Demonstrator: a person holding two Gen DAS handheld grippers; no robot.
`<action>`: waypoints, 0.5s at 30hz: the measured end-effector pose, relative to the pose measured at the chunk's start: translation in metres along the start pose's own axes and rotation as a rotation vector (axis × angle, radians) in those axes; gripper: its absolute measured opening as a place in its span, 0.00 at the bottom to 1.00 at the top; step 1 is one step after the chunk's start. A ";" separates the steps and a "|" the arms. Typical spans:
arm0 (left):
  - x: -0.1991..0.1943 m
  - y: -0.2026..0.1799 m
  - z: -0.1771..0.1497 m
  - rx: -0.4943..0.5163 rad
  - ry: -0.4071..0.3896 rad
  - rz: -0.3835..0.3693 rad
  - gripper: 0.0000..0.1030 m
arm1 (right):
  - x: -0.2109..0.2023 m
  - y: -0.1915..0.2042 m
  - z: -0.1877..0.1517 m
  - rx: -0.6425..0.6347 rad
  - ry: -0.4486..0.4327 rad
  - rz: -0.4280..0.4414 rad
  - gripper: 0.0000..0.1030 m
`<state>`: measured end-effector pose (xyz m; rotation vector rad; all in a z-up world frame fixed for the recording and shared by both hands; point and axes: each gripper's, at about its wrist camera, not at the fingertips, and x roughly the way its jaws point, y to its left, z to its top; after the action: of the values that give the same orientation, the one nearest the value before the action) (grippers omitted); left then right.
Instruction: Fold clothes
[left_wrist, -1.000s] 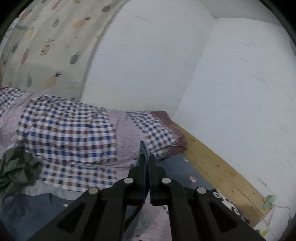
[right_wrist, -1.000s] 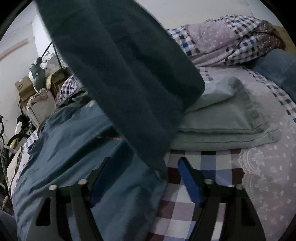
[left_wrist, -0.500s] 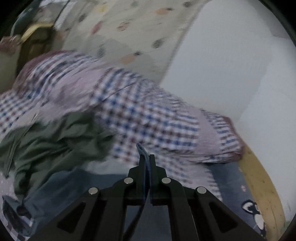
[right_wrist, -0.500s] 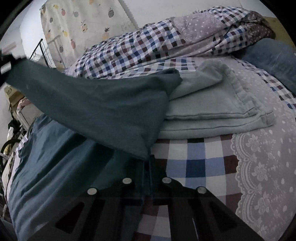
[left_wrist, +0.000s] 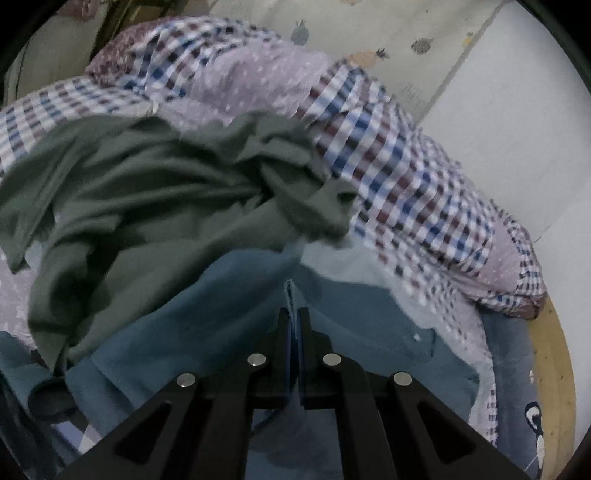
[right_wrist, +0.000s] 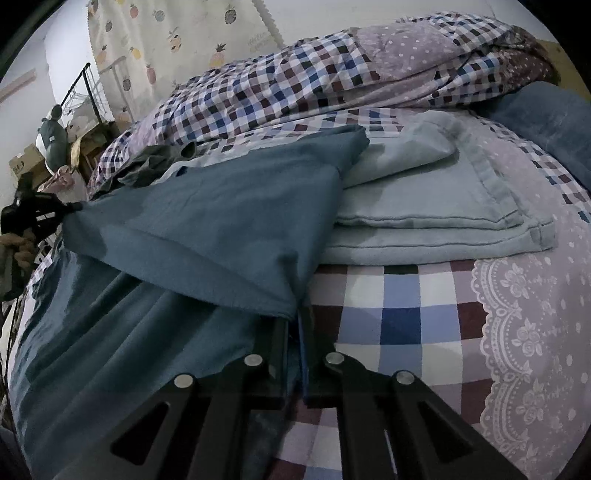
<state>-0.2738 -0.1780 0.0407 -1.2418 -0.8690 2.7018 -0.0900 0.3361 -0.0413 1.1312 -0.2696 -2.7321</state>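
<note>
Both grippers are clamped on the blue garment (right_wrist: 207, 229), which is spread over the bed with one fold lifted off the layer beneath. The right gripper (right_wrist: 295, 325) has its jaws pinched tight on the near corner of that raised fold, just beside the folded pale-green stack (right_wrist: 436, 218), and the fold's far corner laps onto the stack's left edge. At the fold's other end, well left of the stack, the left gripper (right_wrist: 55, 212) grips the cloth's far point, pulling the edge taut. From the left wrist view, the left gripper's fingers (left_wrist: 283, 332) are closed on a thin blue edge, with a crumpled dark-green garment (left_wrist: 147, 195) heaped just beyond. The checked quilt (right_wrist: 280, 85) lies bunched behind the stack.
</note>
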 end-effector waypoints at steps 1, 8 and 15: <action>0.006 0.004 -0.001 -0.001 0.016 0.007 0.03 | 0.000 0.000 0.000 0.000 0.001 -0.001 0.04; -0.022 0.025 -0.025 -0.003 -0.033 -0.083 0.61 | 0.001 -0.001 0.000 0.003 0.003 0.003 0.04; -0.015 0.011 -0.073 0.153 0.073 -0.019 0.61 | 0.001 0.000 -0.001 -0.002 0.002 0.000 0.04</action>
<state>-0.2097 -0.1572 0.0077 -1.2831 -0.6495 2.6326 -0.0901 0.3361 -0.0426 1.1332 -0.2669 -2.7302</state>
